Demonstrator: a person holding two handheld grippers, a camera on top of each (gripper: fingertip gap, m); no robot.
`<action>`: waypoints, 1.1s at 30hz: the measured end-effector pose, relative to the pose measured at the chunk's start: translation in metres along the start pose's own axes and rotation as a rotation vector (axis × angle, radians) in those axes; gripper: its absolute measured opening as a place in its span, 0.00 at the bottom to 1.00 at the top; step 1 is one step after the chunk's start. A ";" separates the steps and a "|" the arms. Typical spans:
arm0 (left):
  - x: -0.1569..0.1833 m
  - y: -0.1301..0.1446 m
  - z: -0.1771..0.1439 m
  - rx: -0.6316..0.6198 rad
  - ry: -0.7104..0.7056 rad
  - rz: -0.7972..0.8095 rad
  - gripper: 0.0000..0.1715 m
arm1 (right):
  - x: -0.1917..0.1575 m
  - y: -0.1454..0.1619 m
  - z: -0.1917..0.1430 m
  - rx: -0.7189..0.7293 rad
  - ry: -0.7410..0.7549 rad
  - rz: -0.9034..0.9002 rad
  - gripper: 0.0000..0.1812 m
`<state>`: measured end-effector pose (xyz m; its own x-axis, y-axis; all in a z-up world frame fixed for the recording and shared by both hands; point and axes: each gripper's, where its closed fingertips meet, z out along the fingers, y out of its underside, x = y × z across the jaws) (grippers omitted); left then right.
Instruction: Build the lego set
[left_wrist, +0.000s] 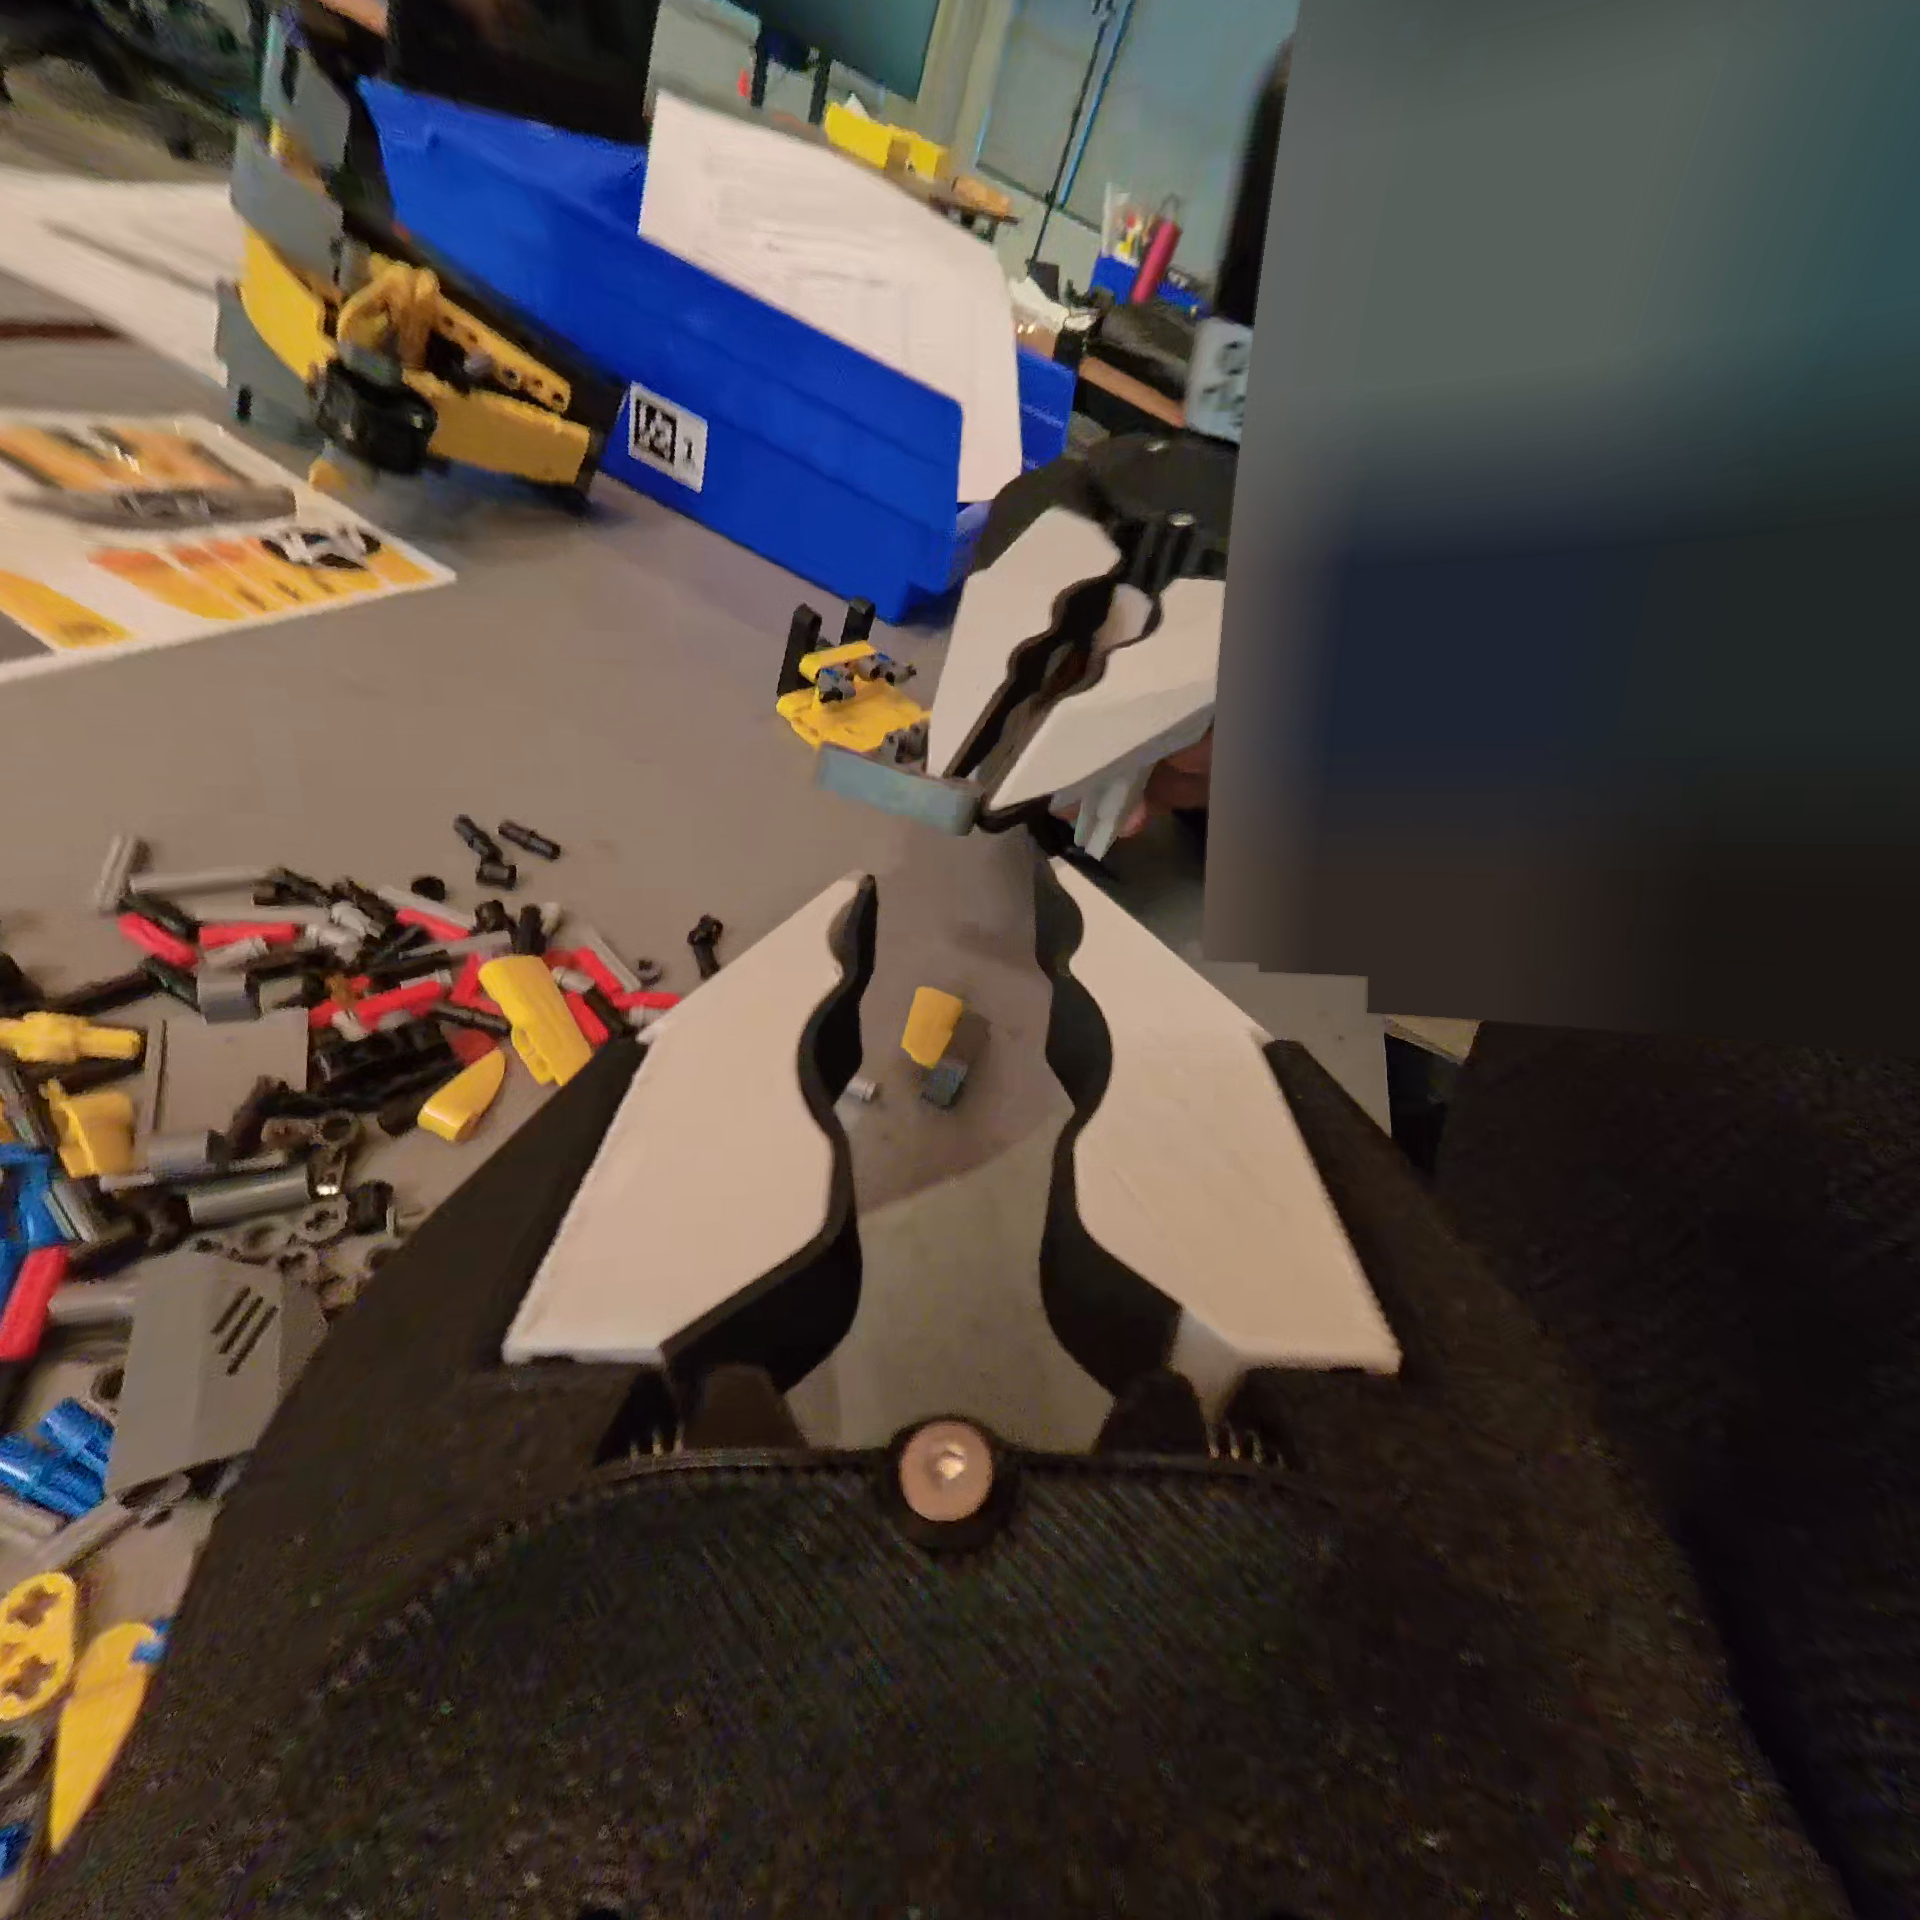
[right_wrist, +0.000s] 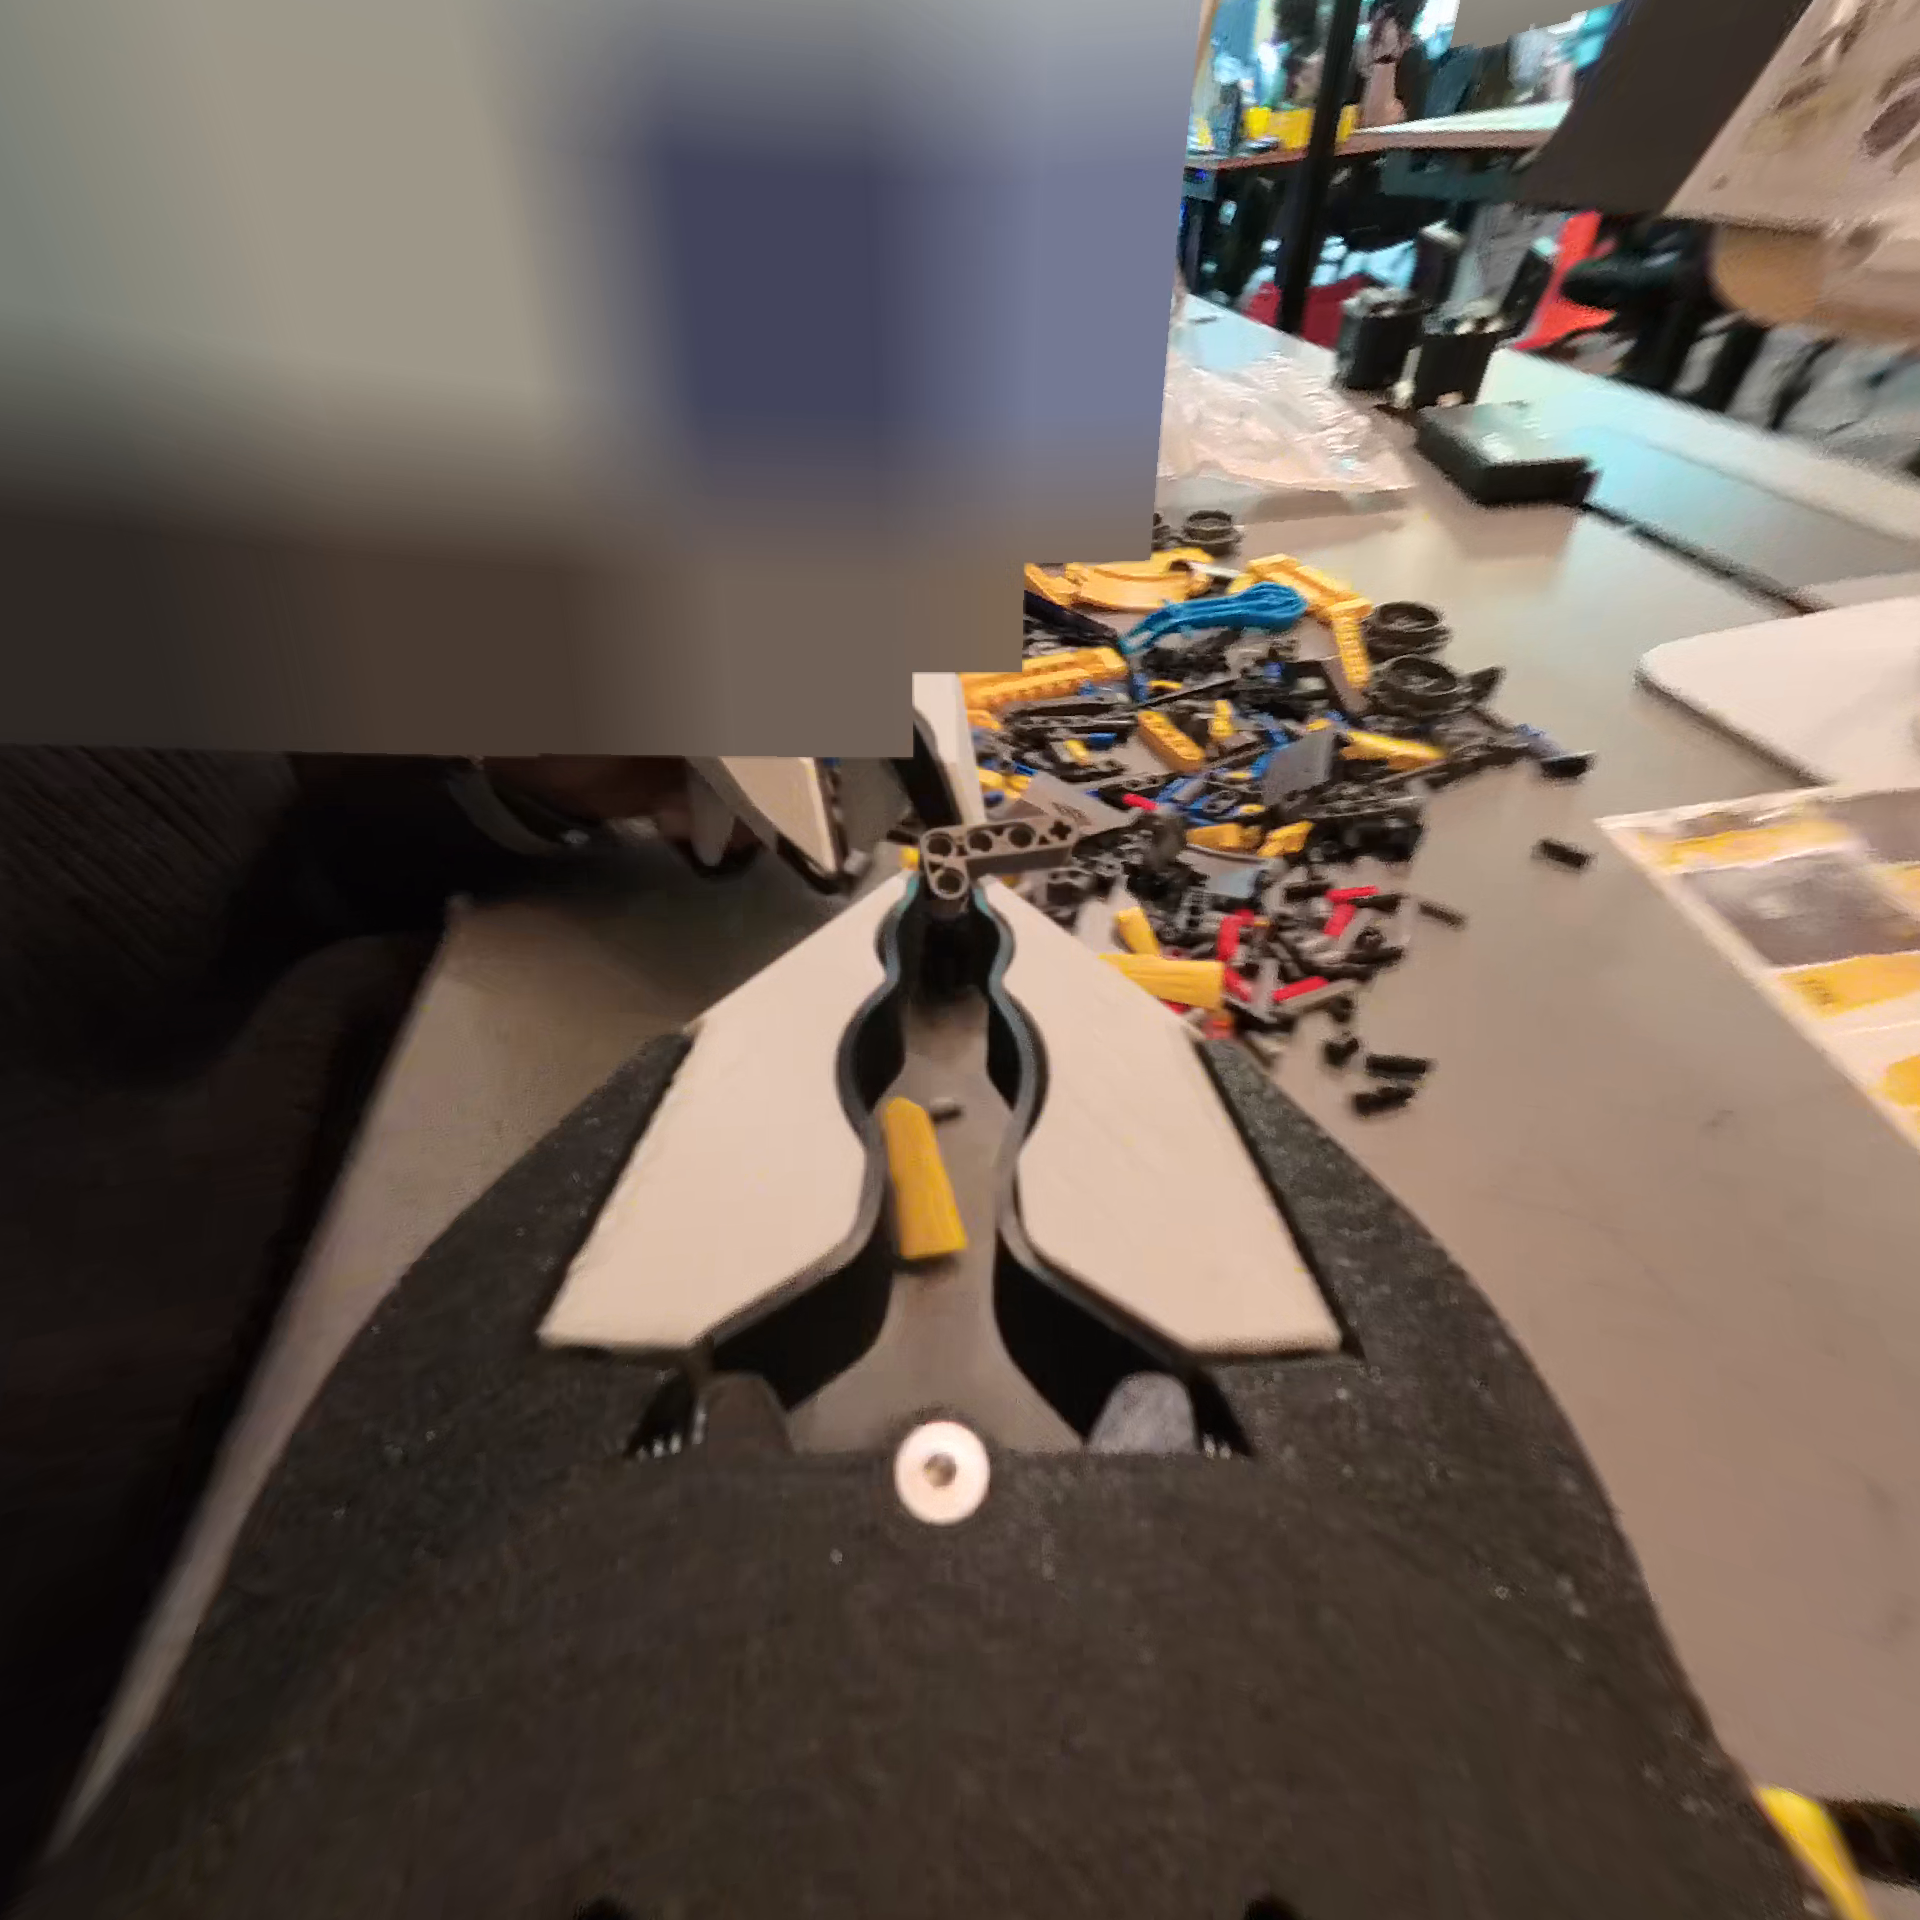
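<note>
The grey L-shaped beam (right_wrist: 987, 847) is pinched at the very tips of your right gripper (right_wrist: 951, 894), held above the grey table (right_wrist: 1558, 1143) with only its short leg between the fingers, so keep that squeeze even and your wrist level or it may twist out. Your left gripper (left_wrist: 956, 894) hangs spread wide and empty over a small yellow and grey piece (left_wrist: 933, 1039). The loose pile of parts (left_wrist: 312, 1039) lies to its left, with the blue bin (left_wrist: 790, 395) well beyond.
</note>
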<state>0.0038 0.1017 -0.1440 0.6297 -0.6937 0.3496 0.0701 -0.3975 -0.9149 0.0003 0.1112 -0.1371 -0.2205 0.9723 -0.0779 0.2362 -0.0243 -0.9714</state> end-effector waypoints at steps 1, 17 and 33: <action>-0.003 0.003 0.001 -0.014 -0.003 -0.031 0.18 | 0.003 0.002 0.002 -0.020 0.053 -0.070 0.04; -0.004 -0.013 -0.005 0.096 0.092 -0.189 0.21 | -0.004 0.005 0.010 -0.046 0.158 -0.379 0.04; 0.007 -0.015 -0.002 0.088 0.106 -0.092 0.24 | 0.034 -0.007 -0.004 0.053 0.275 -0.233 0.04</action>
<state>0.0055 0.1012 -0.1277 0.5329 -0.7179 0.4478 0.1946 -0.4111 -0.8906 -0.0047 0.1454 -0.1325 0.0015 0.9793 0.2026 0.1583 0.1998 -0.9670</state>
